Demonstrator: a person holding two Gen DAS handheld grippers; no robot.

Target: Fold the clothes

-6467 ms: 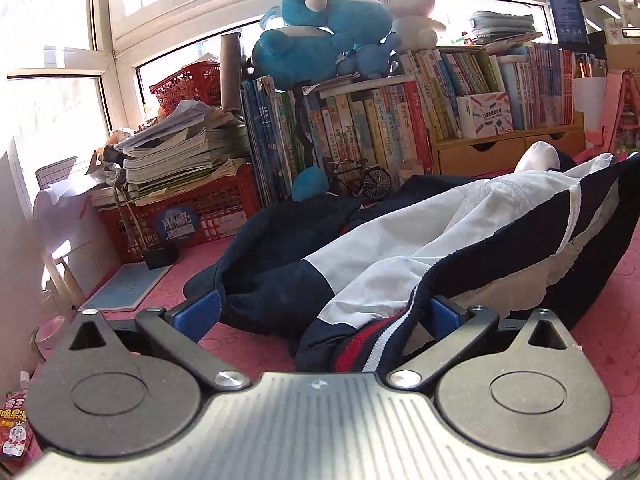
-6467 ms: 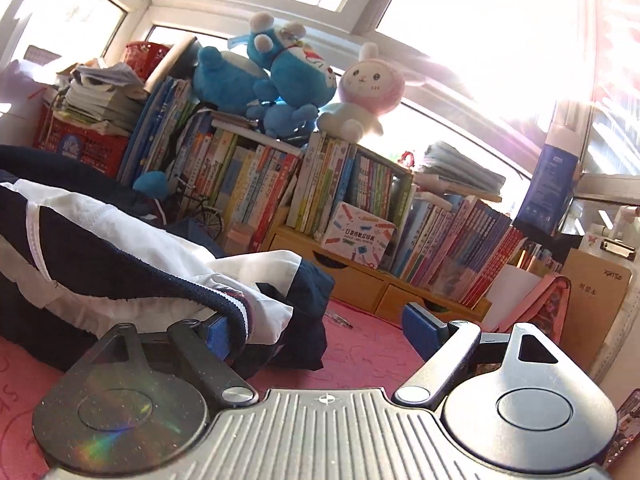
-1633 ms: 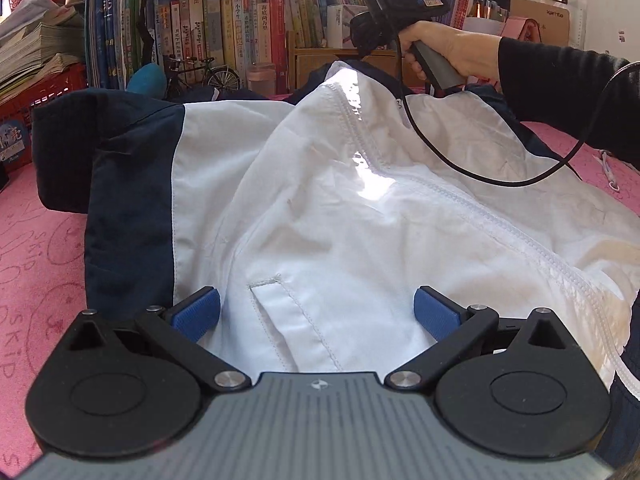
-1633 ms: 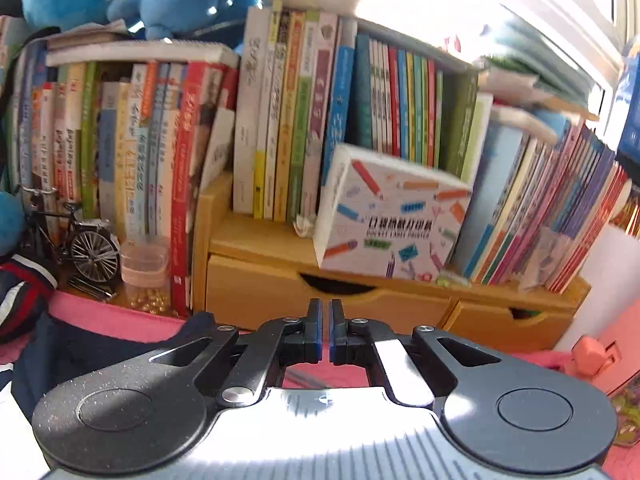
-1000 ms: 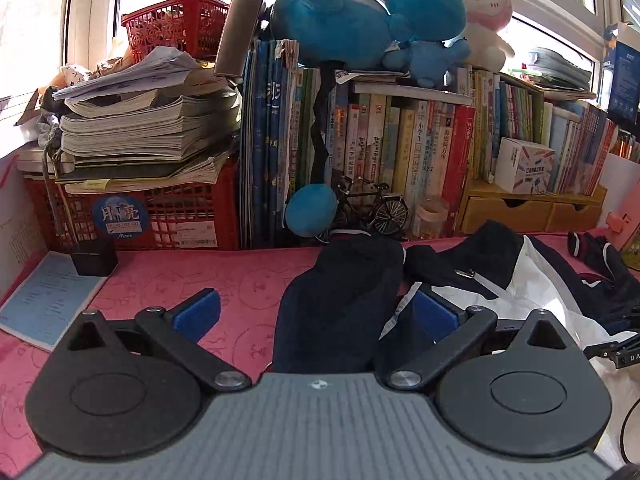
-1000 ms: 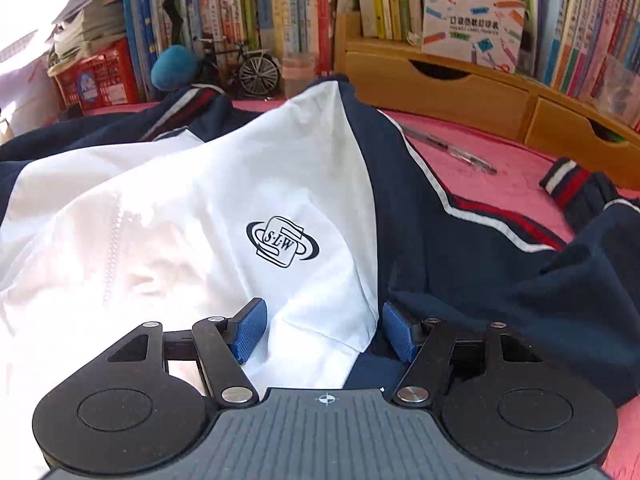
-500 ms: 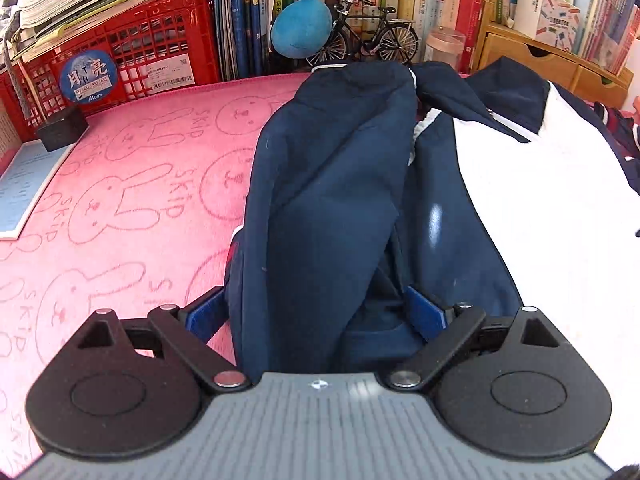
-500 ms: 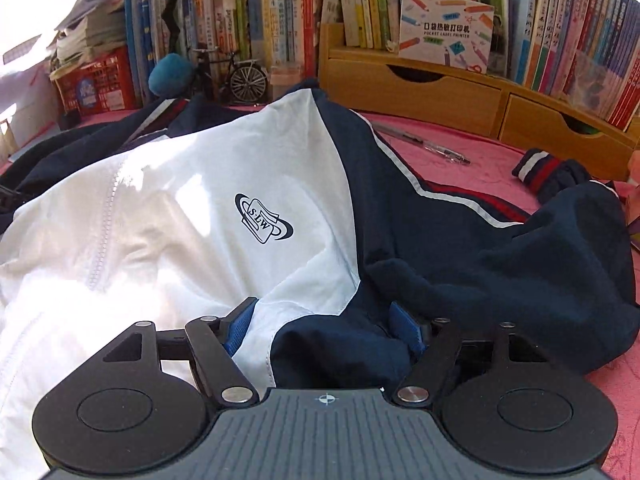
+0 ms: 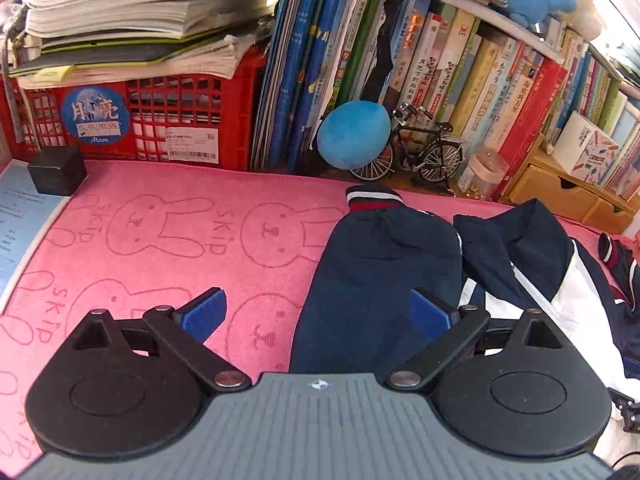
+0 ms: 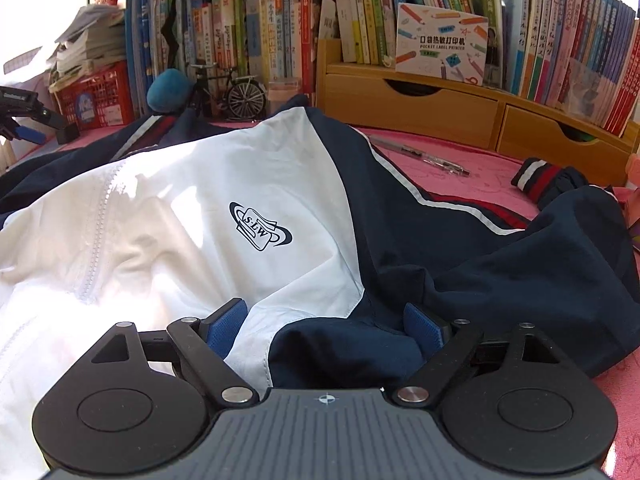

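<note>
1. Spreading wide over the jacket point(image 10: 248, 208), the right gripper point(image 10: 326, 326) is seen with jaws that have just been opening; bunched fabric sits between them, apparently released.
2. Nothing is clamped by the left gripper point(image 9: 318, 312), held open above the navy sleeve point(image 9: 376, 276) on the pink mat point(image 9: 160, 236).
3. The jacket is laid out flat before the bookshelf point(image 10: 404, 92); sleeve folding is judged to be in hand.
4. A grasp on the sleeve is called for next, so it can be carried across the white front.
</note>
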